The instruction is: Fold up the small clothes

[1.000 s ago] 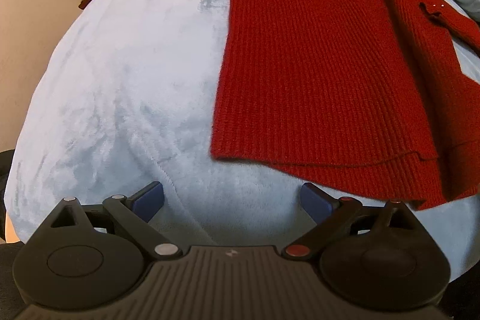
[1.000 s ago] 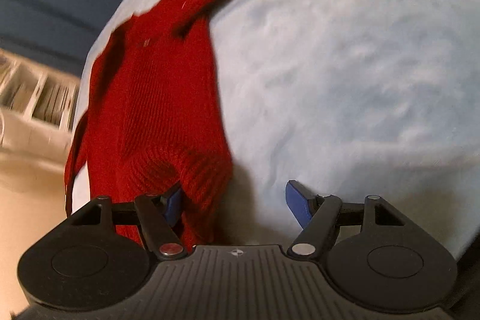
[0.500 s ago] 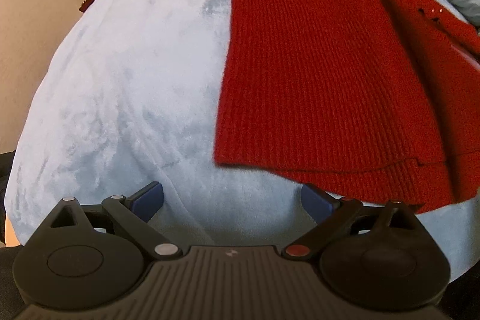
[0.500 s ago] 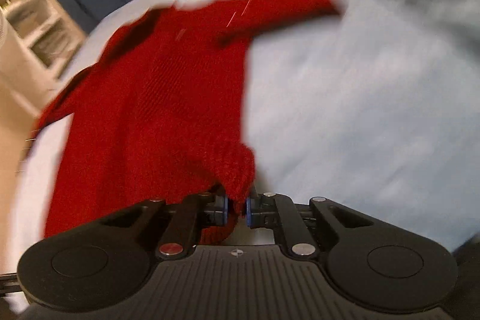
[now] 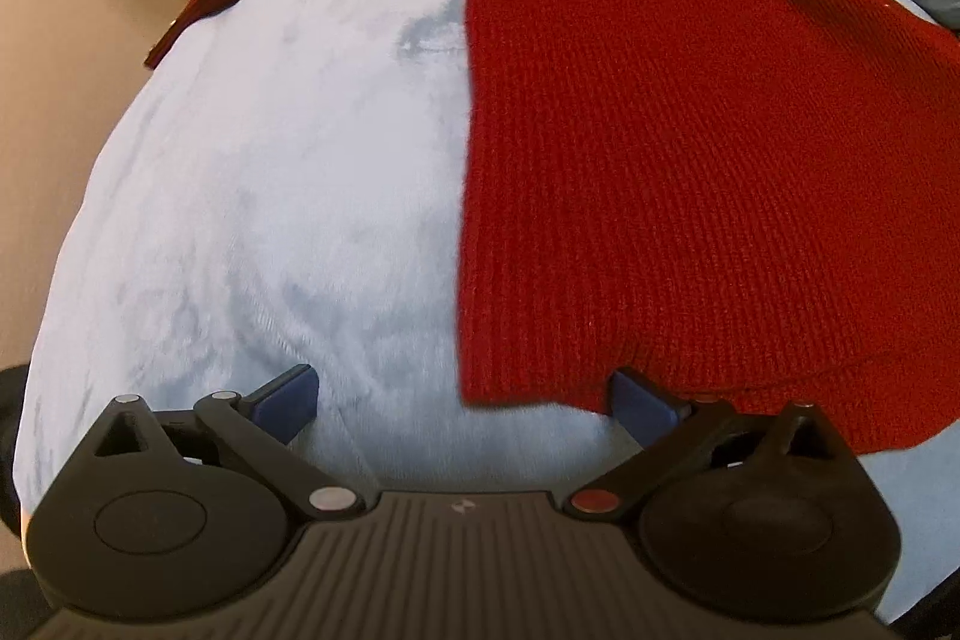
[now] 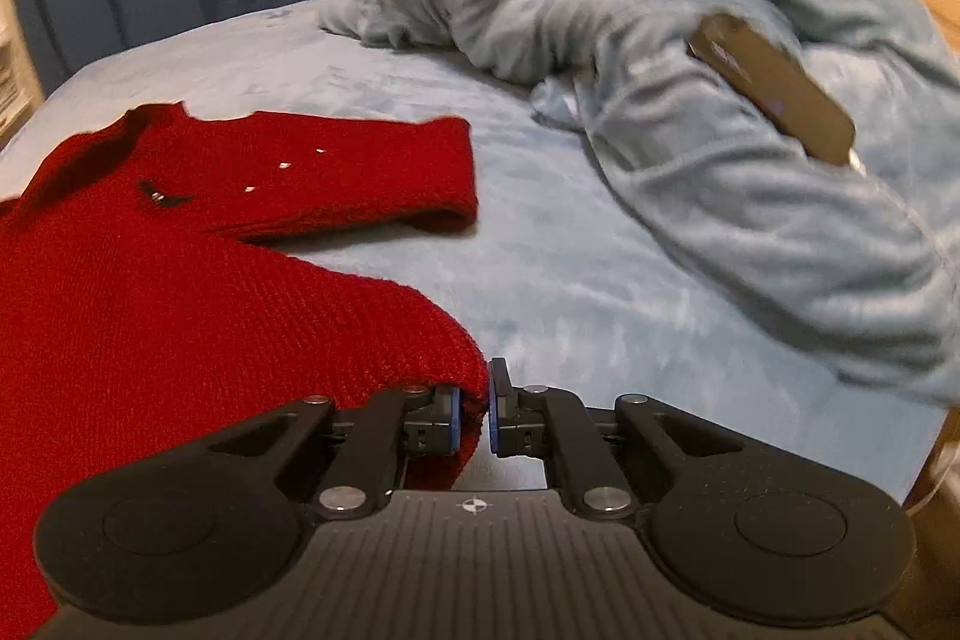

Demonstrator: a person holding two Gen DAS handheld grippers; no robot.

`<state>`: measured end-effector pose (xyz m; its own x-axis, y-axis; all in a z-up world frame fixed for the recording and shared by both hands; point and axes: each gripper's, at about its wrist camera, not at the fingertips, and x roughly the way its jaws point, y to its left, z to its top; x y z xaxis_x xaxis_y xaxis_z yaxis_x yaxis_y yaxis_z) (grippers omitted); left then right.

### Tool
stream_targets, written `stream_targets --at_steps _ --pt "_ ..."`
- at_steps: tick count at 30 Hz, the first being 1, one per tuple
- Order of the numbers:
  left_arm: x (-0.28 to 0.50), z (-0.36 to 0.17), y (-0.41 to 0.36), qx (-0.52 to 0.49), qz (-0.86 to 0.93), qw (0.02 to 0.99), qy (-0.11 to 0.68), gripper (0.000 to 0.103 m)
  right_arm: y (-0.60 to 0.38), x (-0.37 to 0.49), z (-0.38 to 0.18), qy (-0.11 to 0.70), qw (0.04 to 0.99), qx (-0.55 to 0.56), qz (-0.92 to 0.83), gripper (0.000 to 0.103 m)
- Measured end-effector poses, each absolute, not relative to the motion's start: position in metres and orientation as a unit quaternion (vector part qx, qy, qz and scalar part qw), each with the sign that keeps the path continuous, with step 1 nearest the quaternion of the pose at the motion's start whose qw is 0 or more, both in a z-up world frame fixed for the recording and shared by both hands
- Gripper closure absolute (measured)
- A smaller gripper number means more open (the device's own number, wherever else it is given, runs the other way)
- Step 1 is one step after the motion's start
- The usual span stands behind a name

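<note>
Left wrist view: red sweater (image 5: 690, 148) cut off at the right edge, its far sleeve trailing off the bed's left side, cuff detail too small to read; coarse ribbed knit, spread flat on a pale blue plush bedcover (image 5: 288, 196), hem corner lying between the spread jaws of the left gripper (image 5: 462, 397), pads clear of the cloth, nothing clamped; beige floor and a white post beyond, blurred. Right wrist view: right gripper (image 6: 474, 412) clenched on a bottom corner of the sweater (image 6: 180, 316), knit bunched and pinched between the blue pads, lower body of the garment cut off at the left; one sleeve laid flat across the bedcover (image 6: 570, 280), small pale specks on it unreadable; rumpled grey-blue blanket (image 6: 690, 58) heaped behind, a dark flat oblong device (image 6: 774, 88) resting on it, smeared by blur
</note>
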<state>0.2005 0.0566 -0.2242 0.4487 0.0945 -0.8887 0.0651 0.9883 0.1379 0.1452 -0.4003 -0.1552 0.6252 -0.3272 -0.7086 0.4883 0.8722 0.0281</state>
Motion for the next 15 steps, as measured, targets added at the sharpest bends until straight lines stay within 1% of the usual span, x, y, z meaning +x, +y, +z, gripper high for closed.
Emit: stream_targets --at_steps 3,5,6,7,8,10,12,15 --pt "0.207 -0.221 0.066 0.041 -0.009 0.851 0.524 0.001 -0.406 0.141 -0.164 0.377 0.887 0.138 -0.227 0.095" --pt "0.216 -0.218 0.072 -0.008 -0.036 0.852 0.523 0.020 -0.405 0.137 -0.171 0.383 0.885 0.147 -0.220 0.095" --pt "0.221 -0.216 0.073 -0.027 -0.049 0.850 0.524 0.047 -0.404 0.136 -0.174 0.387 0.884 0.147 -0.218 0.095" --pt "0.225 -0.213 0.072 -0.031 -0.055 0.851 0.522 0.084 -0.403 0.136 -0.177 0.393 0.882 0.147 -0.216 0.095" --pt "0.229 -0.209 0.071 -0.035 -0.055 0.849 0.524 0.091 -0.401 0.136 -0.179 0.398 0.880 0.146 -0.215 0.095" --pt "0.233 -0.192 0.074 -0.056 -0.054 0.851 0.519 0.092 -0.396 0.136 -0.181 0.408 0.878 0.137 -0.211 0.095" --pt "0.228 -0.164 0.082 -0.064 -0.059 0.864 0.496 0.094 -0.386 0.134 -0.171 0.412 0.882 0.110 -0.199 0.095" --pt "0.210 -0.118 0.100 -0.060 -0.061 0.885 0.458 0.096 -0.366 0.119 -0.136 0.402 0.900 0.060 -0.158 0.095"
